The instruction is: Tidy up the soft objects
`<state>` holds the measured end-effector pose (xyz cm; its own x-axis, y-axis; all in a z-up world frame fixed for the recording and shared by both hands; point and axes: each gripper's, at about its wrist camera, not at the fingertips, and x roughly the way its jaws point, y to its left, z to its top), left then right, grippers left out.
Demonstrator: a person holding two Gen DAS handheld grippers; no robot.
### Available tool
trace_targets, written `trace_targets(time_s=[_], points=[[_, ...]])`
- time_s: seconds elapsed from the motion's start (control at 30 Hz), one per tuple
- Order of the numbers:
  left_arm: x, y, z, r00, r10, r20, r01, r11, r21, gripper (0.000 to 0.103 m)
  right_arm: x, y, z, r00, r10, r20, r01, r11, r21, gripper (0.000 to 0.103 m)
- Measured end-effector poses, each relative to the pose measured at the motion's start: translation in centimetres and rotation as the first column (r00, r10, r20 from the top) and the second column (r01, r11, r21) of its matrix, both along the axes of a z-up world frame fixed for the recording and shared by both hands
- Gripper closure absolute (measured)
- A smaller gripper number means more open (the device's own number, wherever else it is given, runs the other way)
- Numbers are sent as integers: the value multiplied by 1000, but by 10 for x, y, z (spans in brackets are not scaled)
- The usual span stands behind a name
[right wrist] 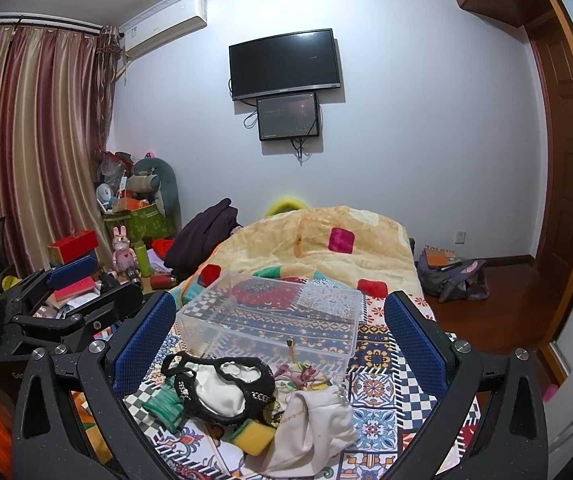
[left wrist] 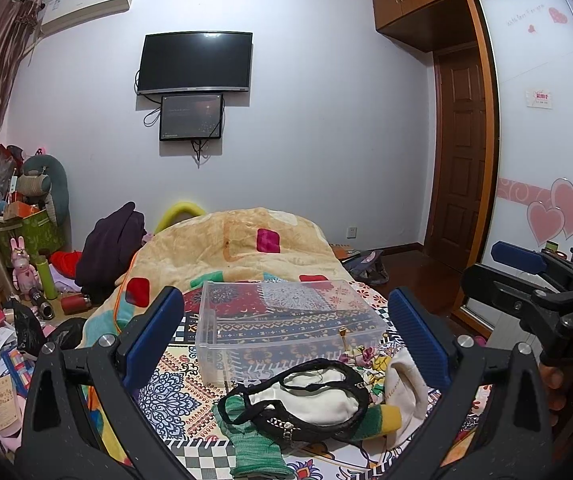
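Observation:
A pile of soft items lies on the patterned bedspread (left wrist: 182, 396) near me: a green sock (left wrist: 252, 446), black lace underwear (left wrist: 286, 420) over white cloth (left wrist: 326, 398), a cream cloth (left wrist: 406, 384) and a floral piece (left wrist: 362, 358). Behind them stands an empty clear plastic box (left wrist: 286, 320). My left gripper (left wrist: 286, 340) is open above the pile. In the right wrist view the pile (right wrist: 222, 388), cream cloth (right wrist: 318, 424) and box (right wrist: 274, 316) lie between the open fingers of my right gripper (right wrist: 278, 344). The other gripper shows at each view's edge (left wrist: 534, 284) (right wrist: 66, 292).
A rumpled yellow blanket (left wrist: 246, 248) covers the far half of the bed. Clutter, boxes and a pink rabbit toy (left wrist: 22, 268) crowd the floor at left. A dark garment (left wrist: 110, 248) lies beside the bed. A bag (right wrist: 454, 276) sits on the wooden floor at right.

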<state>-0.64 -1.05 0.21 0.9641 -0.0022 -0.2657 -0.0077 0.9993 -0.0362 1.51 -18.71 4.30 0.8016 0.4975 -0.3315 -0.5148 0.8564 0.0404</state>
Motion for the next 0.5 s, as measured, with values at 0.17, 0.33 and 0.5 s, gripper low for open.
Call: trace_targets(time_s=[0.17,0.33,0.5], points=[[0,0,0,1000,1,0,-1,1000,0,0,0,0,1,1000,0,0,0,1000,0,0],[0,0,0,1000,0,1,0,1000,1,0,0,0,1,1000,1,0,-1,1000,2,0],[0,-1,0,1000,0,1,0,1000,2,0,-1,1,1,1000,1,0,-1,1000,3,0]])
